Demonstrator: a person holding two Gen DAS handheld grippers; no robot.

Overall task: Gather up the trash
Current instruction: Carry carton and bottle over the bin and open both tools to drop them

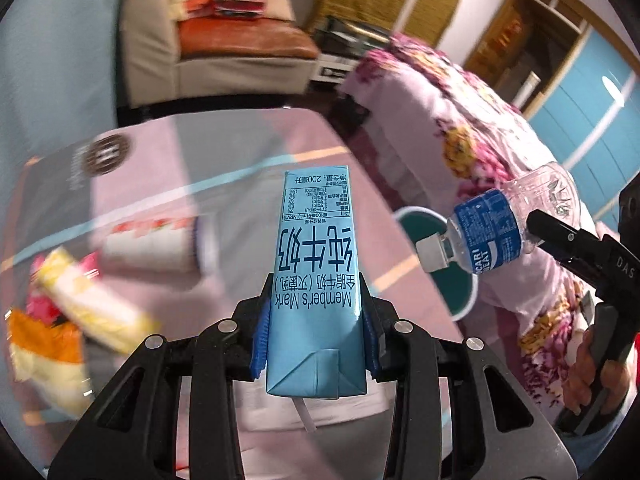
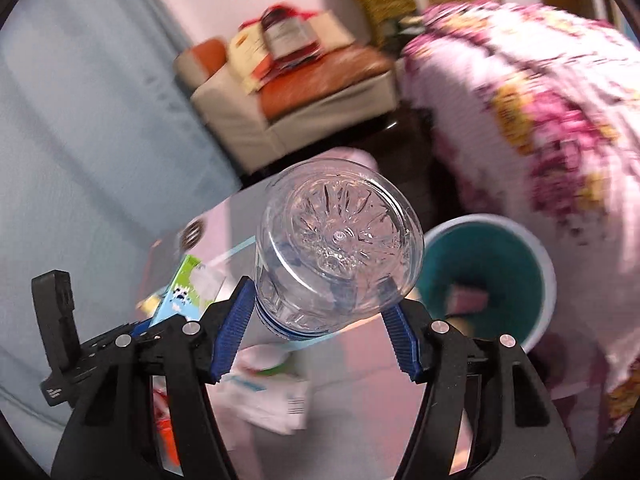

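table (image 1: 224,152): glossy, pinkish | on it, left side: yellow wrapper (image 1: 92,304), orange packet (image 1: 44,344), white cup (image 1: 156,246) on its side | near edge: white crumpled wrapper (image 2: 272,392) | all blurred | floor beside: bin (image 2: 536,256), teal inside

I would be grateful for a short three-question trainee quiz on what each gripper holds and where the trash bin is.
1. What is the left gripper clamped on?
2. True or false: the right gripper grips the plastic bottle by its cap.
3. Which is teal inside: A) the bin, B) the sofa, C) the table?

Key:
1. A light blue milk carton.
2. False; the pads press on its body near the base.
3. A.
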